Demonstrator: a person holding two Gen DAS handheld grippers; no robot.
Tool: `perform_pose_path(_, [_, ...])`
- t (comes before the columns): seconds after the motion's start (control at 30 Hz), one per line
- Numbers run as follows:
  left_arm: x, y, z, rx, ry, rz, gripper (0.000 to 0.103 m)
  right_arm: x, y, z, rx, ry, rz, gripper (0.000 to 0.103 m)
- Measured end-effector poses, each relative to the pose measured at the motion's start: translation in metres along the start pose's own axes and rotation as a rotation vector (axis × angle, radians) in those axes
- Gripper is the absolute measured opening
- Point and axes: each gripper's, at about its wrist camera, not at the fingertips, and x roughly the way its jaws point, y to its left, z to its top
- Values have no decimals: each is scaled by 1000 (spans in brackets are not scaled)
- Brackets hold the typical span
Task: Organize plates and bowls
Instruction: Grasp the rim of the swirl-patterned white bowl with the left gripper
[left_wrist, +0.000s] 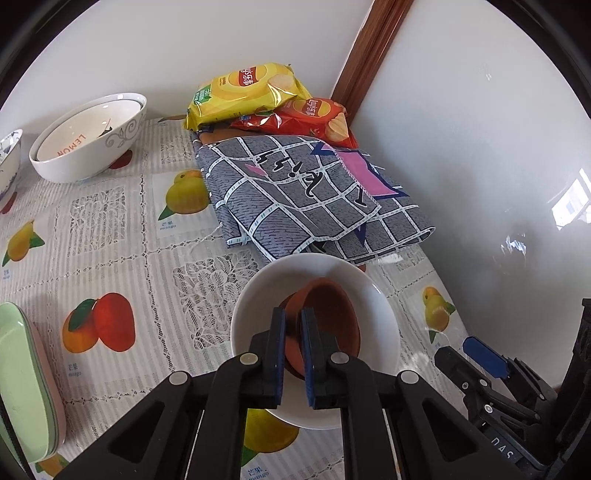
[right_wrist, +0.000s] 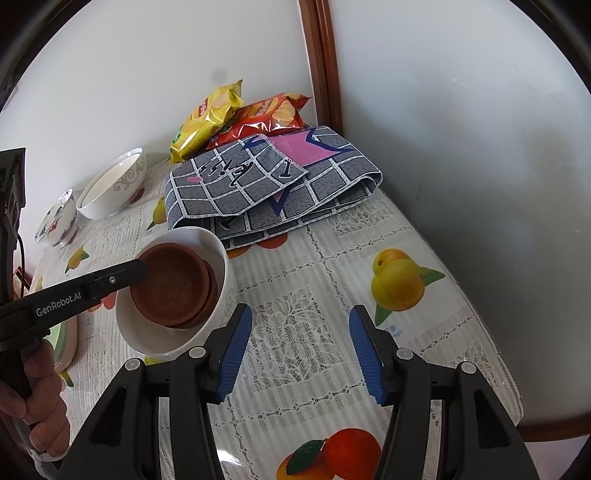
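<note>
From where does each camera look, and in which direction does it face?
Left wrist: sits on the left tool, facing down toward the table corner; its pads are shut on the rim of the brown dish in the white bowl; the right tool shows.
Right wrist: sits on the open right tool, facing down at the tablecloth; the left tool and a hand show.
Shared: dish, bowl, folded cloth, chip bags.

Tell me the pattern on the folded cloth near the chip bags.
Grey grid of white lines with pink patches on the folded cloth, clearest in the left wrist view.
</note>
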Motion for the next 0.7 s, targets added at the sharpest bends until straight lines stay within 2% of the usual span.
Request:
perform_pose_path(0.17, [0, 2, 2, -31, 1, -44, 9, -1, 0, 0, -2, 0, -2, 55])
perform_pose_path(0.47, [11, 13, -1, -90, 29, -74, 9, -2, 1, -1, -11, 3, -9, 55])
perform_pose_path(0.7, [14, 15, -2, -87, 62, -91, 9, 0, 6, 0, -23, 7, -7, 55])
